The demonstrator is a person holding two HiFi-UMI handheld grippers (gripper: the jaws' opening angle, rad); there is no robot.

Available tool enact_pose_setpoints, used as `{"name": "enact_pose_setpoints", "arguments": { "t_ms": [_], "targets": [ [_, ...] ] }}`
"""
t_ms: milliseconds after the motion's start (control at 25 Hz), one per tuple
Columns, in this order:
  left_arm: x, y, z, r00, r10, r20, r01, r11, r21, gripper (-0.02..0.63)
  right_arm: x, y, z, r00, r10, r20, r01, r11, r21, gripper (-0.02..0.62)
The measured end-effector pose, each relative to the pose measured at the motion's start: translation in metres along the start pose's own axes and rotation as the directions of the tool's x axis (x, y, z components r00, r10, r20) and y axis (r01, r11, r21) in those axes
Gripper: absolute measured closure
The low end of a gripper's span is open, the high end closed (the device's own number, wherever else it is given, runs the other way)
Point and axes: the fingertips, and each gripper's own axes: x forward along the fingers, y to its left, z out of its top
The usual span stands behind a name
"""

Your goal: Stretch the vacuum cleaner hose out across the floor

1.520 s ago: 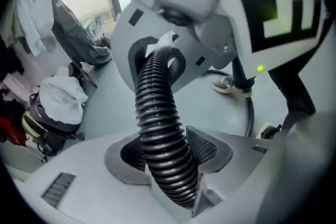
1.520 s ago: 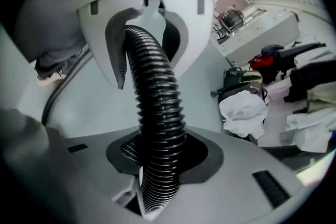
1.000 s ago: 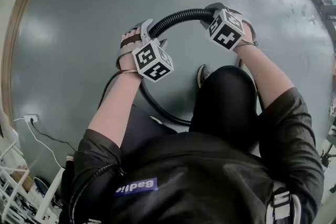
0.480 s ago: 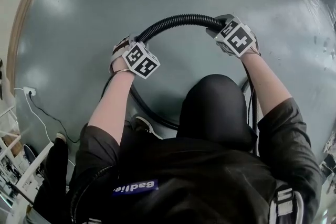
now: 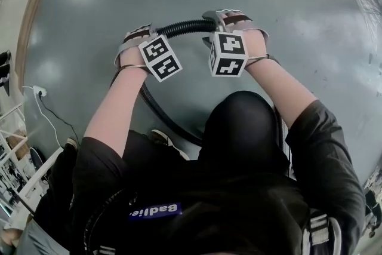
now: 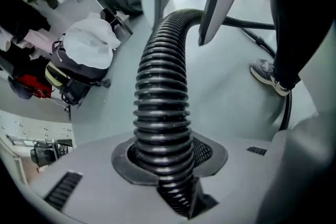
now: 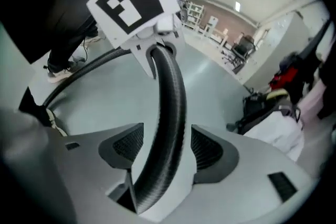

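Observation:
A black ribbed vacuum hose (image 5: 182,27) arcs over the grey floor between my two grippers. From the left gripper it loops back beside the person's legs. My left gripper (image 5: 148,34) points steeply down. Its jaws have just been closing and its pads now press on the hose (image 6: 160,113). My right gripper (image 5: 209,27) sits close to the right of it. Its jaws have just been opening, and the hose (image 7: 170,113) runs between the pads with a gap on each side. The left gripper view shows the right gripper's white jaws straddling the hose further along.
A wall socket with a white cable (image 5: 39,91) is at the left, beside a curved wooden floor edge (image 5: 33,21). The person's shoe (image 5: 162,139) stands near the hose loop. Bags and a white bundle (image 6: 89,44) lie on the floor, with shelves and chairs (image 7: 231,44) further off.
The right gripper slid left along the hose towards the left gripper, so the arc between them is shorter. Both hands sank lower. The right jaws spread apart, and the left jaws closed on the hose.

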Motion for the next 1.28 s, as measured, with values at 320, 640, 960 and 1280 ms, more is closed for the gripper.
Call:
{"name": "enact_pose_setpoints", "arguments": {
  "t_ms": [320, 640, 960, 1280],
  "targets": [
    [-0.042, 0.025, 0.048, 1.0, 0.018, 0.003, -0.018, 0.999, 0.045, 0.441, 0.002, -0.04, 0.043, 0.993, 0.002, 0.118, -0.012, 0.997, 0.078, 0.474],
    [-0.028, 0.045, -0.002, 0.985, 0.064, 0.162, -0.035, 0.984, -0.176, 0.269, 0.021, -0.085, 0.006, 1.0, 0.001, -0.02, 0.006, 0.946, 0.323, 0.474],
    [0.044, 0.03, -0.023, 0.951, -0.026, 0.309, 0.164, 0.888, -0.43, 0.247, -0.008, -0.104, 0.018, 0.993, -0.081, -0.09, 0.113, 0.887, 0.447, 0.474],
    [0.04, 0.04, -0.053, 0.956, -0.196, 0.219, 0.216, 0.974, -0.071, 0.422, 0.02, -0.051, -0.01, 0.945, 0.126, -0.303, 0.0, 0.924, 0.383, 0.358]
  ]
}}
